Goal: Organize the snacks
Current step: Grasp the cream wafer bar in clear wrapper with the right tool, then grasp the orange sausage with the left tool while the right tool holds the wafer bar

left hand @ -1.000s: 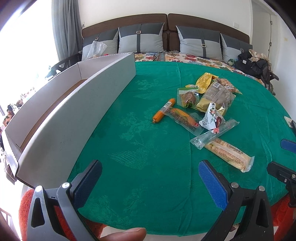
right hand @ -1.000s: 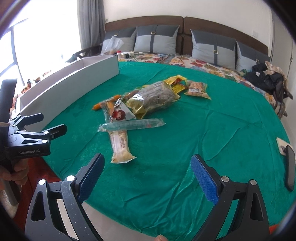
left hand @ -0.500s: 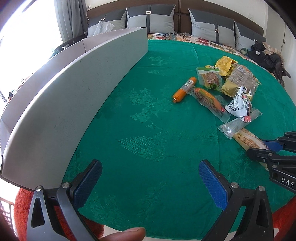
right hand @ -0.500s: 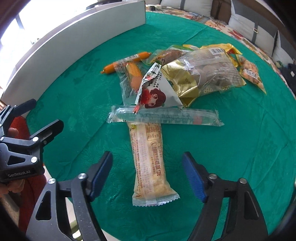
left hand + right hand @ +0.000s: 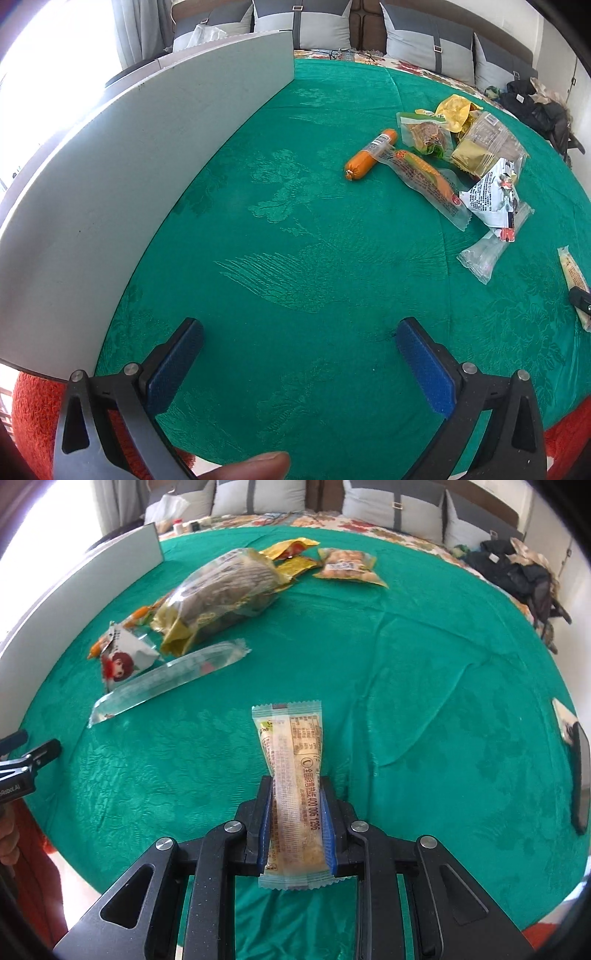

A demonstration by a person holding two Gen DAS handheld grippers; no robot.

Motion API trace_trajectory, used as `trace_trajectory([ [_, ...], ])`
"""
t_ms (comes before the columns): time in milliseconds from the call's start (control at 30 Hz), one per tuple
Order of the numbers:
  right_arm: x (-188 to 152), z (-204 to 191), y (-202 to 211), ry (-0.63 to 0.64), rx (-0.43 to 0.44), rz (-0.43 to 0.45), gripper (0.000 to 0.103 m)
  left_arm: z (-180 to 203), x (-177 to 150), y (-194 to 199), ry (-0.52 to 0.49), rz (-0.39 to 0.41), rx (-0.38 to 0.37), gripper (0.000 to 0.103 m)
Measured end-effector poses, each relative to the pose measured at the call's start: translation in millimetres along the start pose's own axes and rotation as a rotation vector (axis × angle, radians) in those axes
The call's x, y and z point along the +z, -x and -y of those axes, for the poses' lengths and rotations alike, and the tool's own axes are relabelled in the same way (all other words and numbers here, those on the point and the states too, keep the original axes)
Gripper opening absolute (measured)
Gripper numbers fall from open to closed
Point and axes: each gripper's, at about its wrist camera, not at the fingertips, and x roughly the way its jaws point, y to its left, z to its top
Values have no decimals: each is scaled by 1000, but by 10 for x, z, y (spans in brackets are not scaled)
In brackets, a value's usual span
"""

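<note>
My right gripper (image 5: 295, 812) is shut on a long pale biscuit bar packet (image 5: 293, 771) and holds it lengthwise between the blue pads above the green cloth (image 5: 424, 686). My left gripper (image 5: 295, 354) is open and empty over bare cloth beside the white cardboard box (image 5: 110, 177). The remaining snacks lie in a pile: an orange sausage (image 5: 371, 155), a clear-wrapped orange stick (image 5: 424, 177), a white cartoon packet (image 5: 493, 195), a clear long packet (image 5: 166, 679) and a big gold-and-clear bag (image 5: 221, 598). The biscuit bar's end also shows at the right edge of the left wrist view (image 5: 574, 273).
Yellow packets (image 5: 291, 555) and a peanut bag (image 5: 347, 566) lie farther back. A dark phone-like object (image 5: 580, 775) lies at the cloth's right edge. Pillows (image 5: 417, 48) and dark clothes (image 5: 517, 572) lie behind. The box wall runs along the left.
My right gripper has closed on the biscuit bar packet and lifted it off the cloth. My left gripper has moved forward along the box wall, still open.
</note>
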Motion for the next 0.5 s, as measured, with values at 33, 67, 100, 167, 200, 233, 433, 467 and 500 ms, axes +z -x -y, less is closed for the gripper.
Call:
trace_trajectory([
  [33,-24,31,23,-16,13,13,25,-18,1,-11,14,-2,-11,103],
  [67,-52,25,38,-20,20,21,25,-22,0,-14,13,2,-9,103],
  [100,-55,6,41,-13,18,26,27,-23,-4,-13,10,5,-10,103],
  [167,-22,-49,25,15,11,35,28,-27,-13,-12,5,12,-14,103],
  [200,-20,-66,16,22,12,39,28,-29,-10,-15,-1,13,-18,103],
  [233,3,-70,-9,23,18,42,28,-36,-12,-16,-10,13,-23,103],
  [433,-13,7,-26,4,58,51,28,-80,288,-85,-35,-125,-90,102],
  [467,-15,16,-25,0,65,52,28,-97,407,-80,-22,-118,-125,102],
  [500,-21,22,-22,-1,69,53,29,-119,544,-66,-5,-110,-154,101],
])
